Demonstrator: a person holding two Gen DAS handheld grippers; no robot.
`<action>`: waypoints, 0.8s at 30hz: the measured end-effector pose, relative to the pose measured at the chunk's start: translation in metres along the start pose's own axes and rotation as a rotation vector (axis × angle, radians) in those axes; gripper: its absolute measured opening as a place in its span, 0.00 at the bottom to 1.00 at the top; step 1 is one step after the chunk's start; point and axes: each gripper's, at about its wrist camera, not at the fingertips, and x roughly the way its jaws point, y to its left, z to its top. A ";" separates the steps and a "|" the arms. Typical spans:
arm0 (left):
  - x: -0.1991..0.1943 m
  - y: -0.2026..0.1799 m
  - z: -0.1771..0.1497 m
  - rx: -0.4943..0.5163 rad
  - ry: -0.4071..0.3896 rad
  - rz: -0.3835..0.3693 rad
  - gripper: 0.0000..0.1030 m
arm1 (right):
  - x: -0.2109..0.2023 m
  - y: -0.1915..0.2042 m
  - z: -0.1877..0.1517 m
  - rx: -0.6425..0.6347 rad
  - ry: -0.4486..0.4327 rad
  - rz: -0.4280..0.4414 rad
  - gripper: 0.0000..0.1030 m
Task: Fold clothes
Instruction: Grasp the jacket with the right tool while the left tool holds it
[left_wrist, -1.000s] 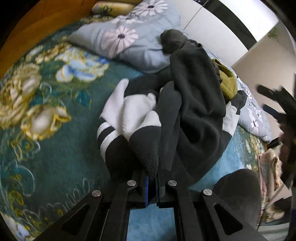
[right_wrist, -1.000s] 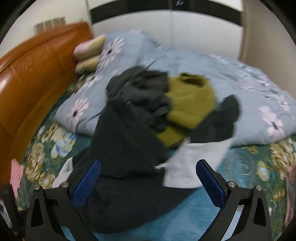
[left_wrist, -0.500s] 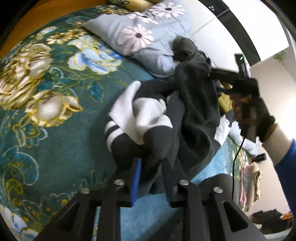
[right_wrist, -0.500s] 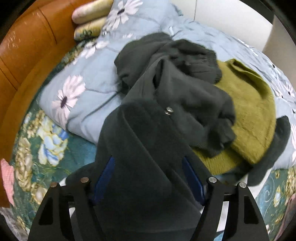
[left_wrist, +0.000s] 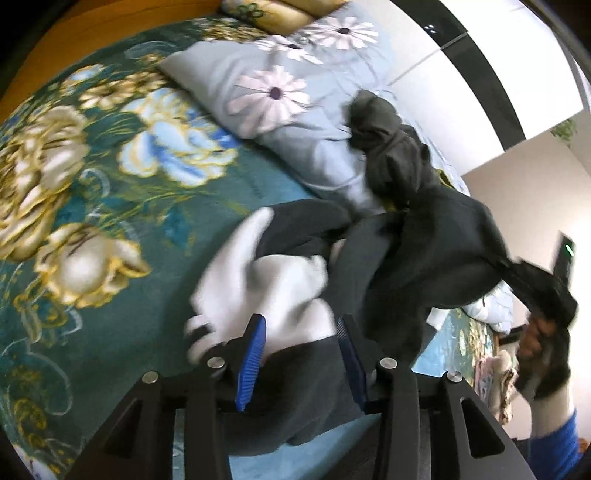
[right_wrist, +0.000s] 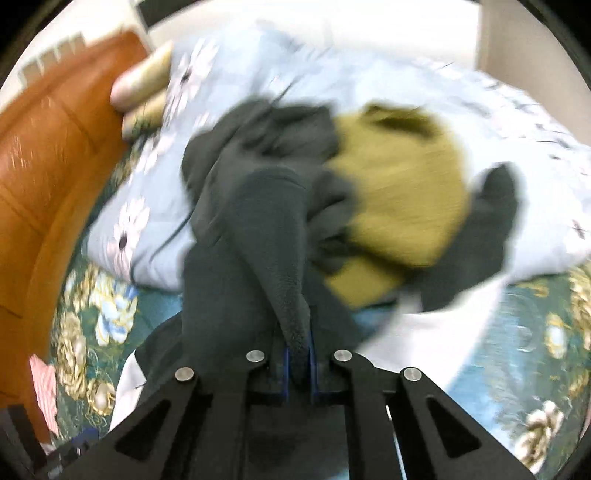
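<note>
Dark grey sweatshirt (left_wrist: 436, 258) is lying bunched on the floral bed (left_wrist: 74, 184) while your right gripper (right_wrist: 297, 363) is clamping a fold of it and your left gripper (left_wrist: 301, 354) is gaping around its white-striped sleeve (left_wrist: 266, 291).
</note>
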 end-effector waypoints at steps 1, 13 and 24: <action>0.002 -0.006 -0.001 0.014 0.005 -0.010 0.44 | -0.022 -0.017 -0.003 0.028 -0.042 -0.010 0.07; 0.016 -0.042 -0.031 0.116 0.077 -0.016 0.48 | -0.152 -0.234 -0.178 0.608 -0.156 -0.214 0.07; 0.084 -0.127 -0.001 0.310 0.162 -0.034 0.53 | -0.122 -0.251 -0.273 0.809 -0.071 -0.125 0.07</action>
